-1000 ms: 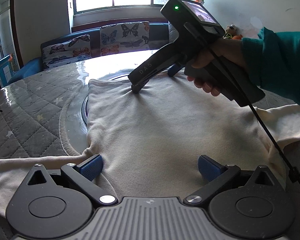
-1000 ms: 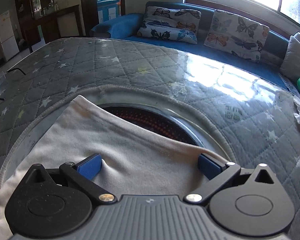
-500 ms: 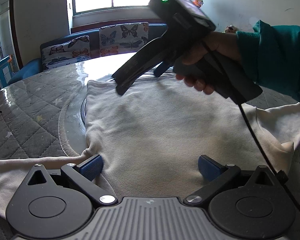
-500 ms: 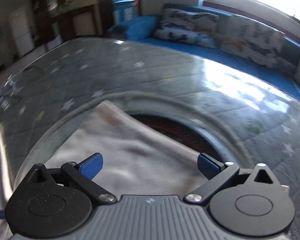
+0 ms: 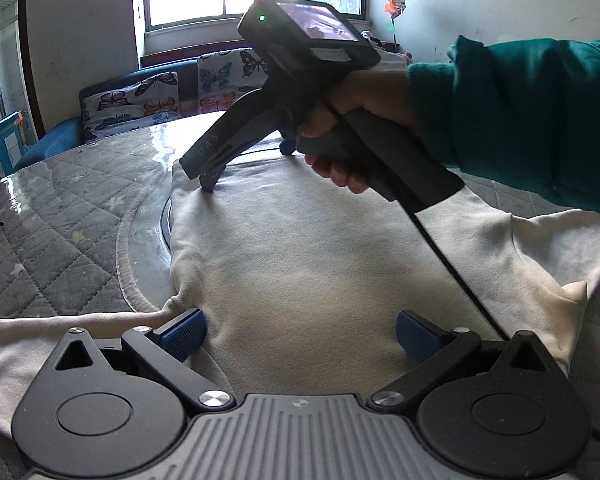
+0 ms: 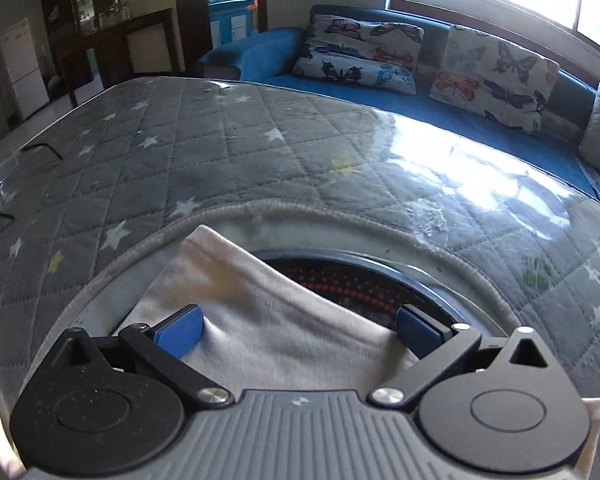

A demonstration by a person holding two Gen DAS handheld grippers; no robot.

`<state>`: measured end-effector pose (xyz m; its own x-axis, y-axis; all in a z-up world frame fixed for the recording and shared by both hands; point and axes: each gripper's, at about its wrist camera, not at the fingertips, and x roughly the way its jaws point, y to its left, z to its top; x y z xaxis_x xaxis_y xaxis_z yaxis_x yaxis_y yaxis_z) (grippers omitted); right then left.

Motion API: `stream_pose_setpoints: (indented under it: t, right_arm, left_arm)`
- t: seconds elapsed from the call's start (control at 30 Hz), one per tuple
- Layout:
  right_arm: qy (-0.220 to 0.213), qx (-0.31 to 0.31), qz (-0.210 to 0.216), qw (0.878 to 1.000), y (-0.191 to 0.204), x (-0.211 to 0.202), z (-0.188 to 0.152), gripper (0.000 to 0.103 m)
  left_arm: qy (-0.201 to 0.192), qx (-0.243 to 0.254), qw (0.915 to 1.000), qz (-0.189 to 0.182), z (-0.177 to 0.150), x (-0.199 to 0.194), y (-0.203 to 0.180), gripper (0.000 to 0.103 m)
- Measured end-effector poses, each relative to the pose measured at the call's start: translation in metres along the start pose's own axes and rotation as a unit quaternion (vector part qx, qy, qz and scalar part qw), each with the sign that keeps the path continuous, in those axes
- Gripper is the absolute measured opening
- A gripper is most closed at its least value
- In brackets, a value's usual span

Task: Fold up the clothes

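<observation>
A cream long-sleeved top (image 5: 308, 264) lies flat on the round quilted table, one sleeve out to the left and one to the right. My left gripper (image 5: 296, 334) is open and low over the near part of the cloth, holding nothing. My right gripper (image 6: 298, 326) is open over the far hem (image 6: 244, 280) of the top; in the left wrist view its fingertips (image 5: 208, 184) rest on the hem near the far left corner.
The table has a grey star-quilted cover (image 6: 180, 152) with a round cut-out over a dark burner (image 6: 352, 280) under the hem. A blue sofa with butterfly cushions (image 6: 492, 68) stands behind the table. Glasses (image 6: 4, 176) lie at the left edge.
The right gripper lifted off the hem half a second ago, shifted left and has come back down onto the hem nearer the far left corner. The left gripper has stayed still.
</observation>
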<state>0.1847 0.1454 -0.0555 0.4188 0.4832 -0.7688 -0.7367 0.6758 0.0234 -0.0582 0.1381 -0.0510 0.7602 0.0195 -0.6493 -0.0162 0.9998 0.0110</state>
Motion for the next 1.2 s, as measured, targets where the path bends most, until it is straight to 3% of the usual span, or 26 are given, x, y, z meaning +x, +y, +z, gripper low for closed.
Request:
stream_pose_setpoints:
  t: [0.33, 0.5, 0.73, 0.83, 0.97, 1.2]
  right_arm:
    - [-0.010, 0.029, -0.026, 0.999, -0.013, 0.005, 0.010, 0.102]
    - [-0.017, 0.023, -0.019, 0.999, -0.026, -0.018, 0.010, 0.100]
    - [0.017, -0.008, -0.042, 0.999, -0.050, -0.047, -0.018, 0.095]
    - [0.029, 0.017, -0.057, 0.998, -0.066, -0.043, -0.031, 0.095]
    - [0.014, 0.036, -0.048, 0.998, -0.075, -0.046, -0.034, 0.095]
    - [0.000, -0.031, -0.015, 0.999, -0.057, -0.103, -0.062, 0.095]
  left_arm:
    - [0.001, 0.000, 1.0000, 0.001, -0.001, 0.001, -0.003, 0.103]
    - [0.001, 0.001, 1.0000, 0.001, 0.000, 0.000, -0.001, 0.103]
    - [0.000, 0.001, 1.0000, 0.002, -0.001, -0.001, -0.001, 0.103]
    - [0.000, 0.001, 1.0000, 0.003, 0.000, 0.000, -0.001, 0.103]
    - [0.006, 0.002, 1.0000, 0.002, 0.001, 0.000, 0.000, 0.103]
    - [0.008, -0.013, 0.9999, -0.004, 0.005, -0.013, 0.008, 0.103]
